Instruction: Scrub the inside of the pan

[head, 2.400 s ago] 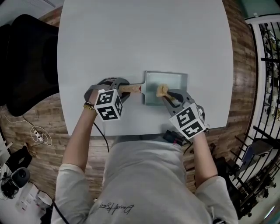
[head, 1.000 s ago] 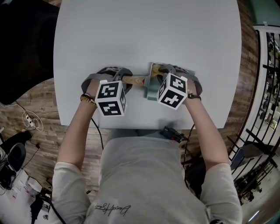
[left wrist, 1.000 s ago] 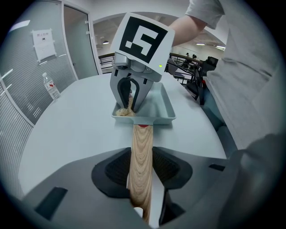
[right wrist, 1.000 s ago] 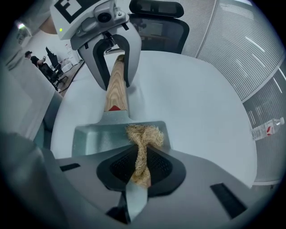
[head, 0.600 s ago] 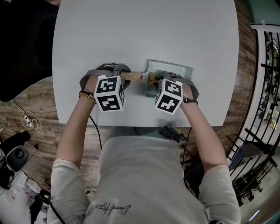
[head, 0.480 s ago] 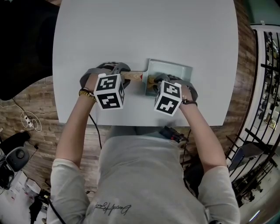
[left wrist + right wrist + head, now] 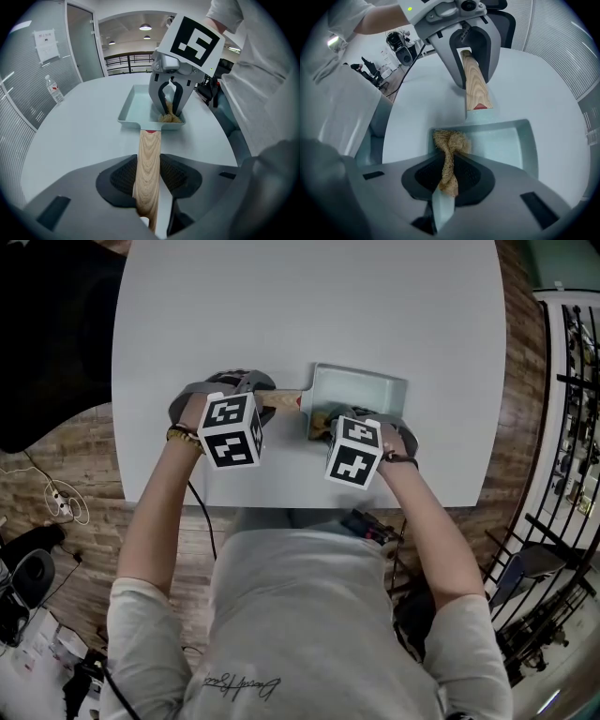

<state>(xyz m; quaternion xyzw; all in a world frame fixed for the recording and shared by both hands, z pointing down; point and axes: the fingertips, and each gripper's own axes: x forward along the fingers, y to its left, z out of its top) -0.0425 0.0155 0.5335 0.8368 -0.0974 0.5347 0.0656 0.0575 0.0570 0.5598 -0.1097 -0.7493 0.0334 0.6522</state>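
Observation:
A pale blue-green rectangular pan (image 7: 366, 392) lies on the white table (image 7: 309, 306), its wooden handle (image 7: 279, 399) pointing left. My left gripper (image 7: 253, 393) is shut on that handle (image 7: 149, 159), which runs between its pads. My right gripper (image 7: 328, 420) is shut on a tan fibrous scrubber (image 7: 449, 149) and points steeply down. The scrubber's tuft (image 7: 169, 117) rests inside the pan (image 7: 513, 140) at its near corner beside the handle. In the right gripper view, the left gripper (image 7: 471, 51) clasps the handle (image 7: 474, 84).
The pan sits close to the table's near edge (image 7: 281, 502), by my torso. A black chair (image 7: 47, 334) stands off the table's left side and a black railing (image 7: 572, 381) at the right. A plastic bottle (image 7: 54, 89) stands far off.
My right gripper has dragged the scrubber from the pan's far handle-side corner toward the near edge. The left gripper keeps its hold on the handle.

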